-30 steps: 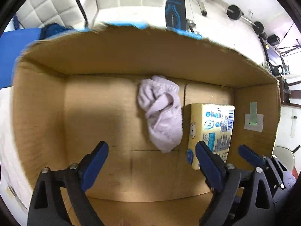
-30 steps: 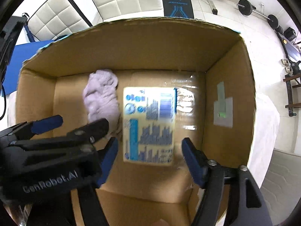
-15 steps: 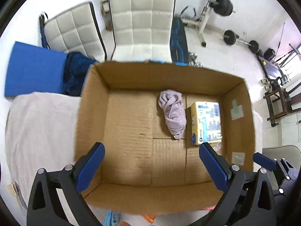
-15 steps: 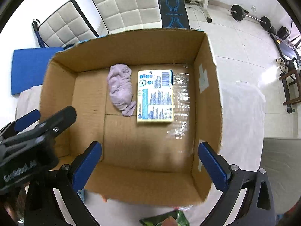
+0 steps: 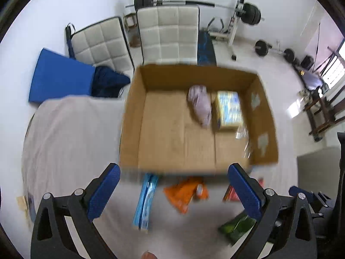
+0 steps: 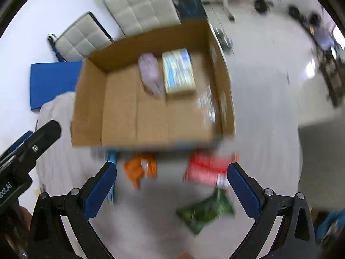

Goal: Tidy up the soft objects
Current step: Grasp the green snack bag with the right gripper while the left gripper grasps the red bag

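Both hand-held grippers, left (image 5: 173, 191) and right (image 6: 172, 184), gaping wide and empty, so next: dropping onto the orange packet (image 6: 141, 168) just in front of the cardboard box (image 6: 138, 143), pinching mid-body, not a floppy corner.

The left of the box (image 5: 163, 138) floor is left bare; the right is taken by a cloth (image 5: 199, 103) and pack (image 5: 228, 110), flanked by walls.
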The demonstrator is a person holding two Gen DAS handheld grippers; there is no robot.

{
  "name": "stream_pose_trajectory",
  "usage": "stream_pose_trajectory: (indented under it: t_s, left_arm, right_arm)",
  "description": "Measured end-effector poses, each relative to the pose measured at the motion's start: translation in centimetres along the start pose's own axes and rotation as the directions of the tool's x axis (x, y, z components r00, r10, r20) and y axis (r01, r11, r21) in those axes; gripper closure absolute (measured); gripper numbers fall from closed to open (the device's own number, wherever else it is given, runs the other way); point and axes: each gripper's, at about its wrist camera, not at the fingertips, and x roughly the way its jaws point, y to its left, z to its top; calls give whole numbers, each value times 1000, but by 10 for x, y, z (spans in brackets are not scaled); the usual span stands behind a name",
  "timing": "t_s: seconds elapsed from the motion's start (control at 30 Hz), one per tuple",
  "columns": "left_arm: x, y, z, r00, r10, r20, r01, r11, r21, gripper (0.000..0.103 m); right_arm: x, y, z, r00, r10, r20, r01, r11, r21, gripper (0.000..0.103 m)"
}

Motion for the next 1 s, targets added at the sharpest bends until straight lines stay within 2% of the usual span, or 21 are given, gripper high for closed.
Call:
stream_pose_trajectory:
  t_s: [0.13,0.23,0.3,0.4,0.53,0.67,0.77,0.8,0.87,0.97,1.0]
  left_arm:
    - [33,-1,-52,992,28,-123,-29,1000,-5,0]
    - [59,-2,-77,978,33,-207,-36,999,-14,0]
    - [73,-3,-86,972,50,-229,-52,999,-1,0]
    - [89,-10,-86,968,105,-226,-94,994,60,0]
    - [106,-23,-79,964,130,-231,-101,986,130,0]
    - [114,-34,-76,959,31,-282,-12,997,71,0]
    - [118,-50,-76,948,-33,-318,41,999,19,0]
    - [121,-55,-77,940,-55,-338,58,998,-1,0]
    - [129,-71,-80,910,-143,-390,126,990,-70,0]
    - [140,-99,-78,870,-237,-433,200,971,-130,0]
    - [141,-109,-77,868,-235,-437,203,972,-119,0]
  right_arm:
    - [41,-38,-53,989,47,-141,-23,986,166,0]
    - [84,-68,-84,966,98,-239,-21,952,304,0]
    - [110,-84,-100,953,120,-279,-7,927,375,1]
    - [138,-95,-110,941,132,-313,10,910,415,14]
    - [154,-93,-111,937,90,-336,40,932,361,46]
    - [150,-99,-110,937,75,-341,40,947,319,55]
    - [137,-121,-105,942,7,-336,86,961,262,58]
    - [132,-130,-104,943,-19,-333,106,964,245,59]
    - [124,-151,-100,943,-74,-323,152,963,224,59]
    - [116,-177,-94,948,-63,-311,144,959,244,59]
    - [113,-182,-92,950,-66,-306,144,960,238,59]
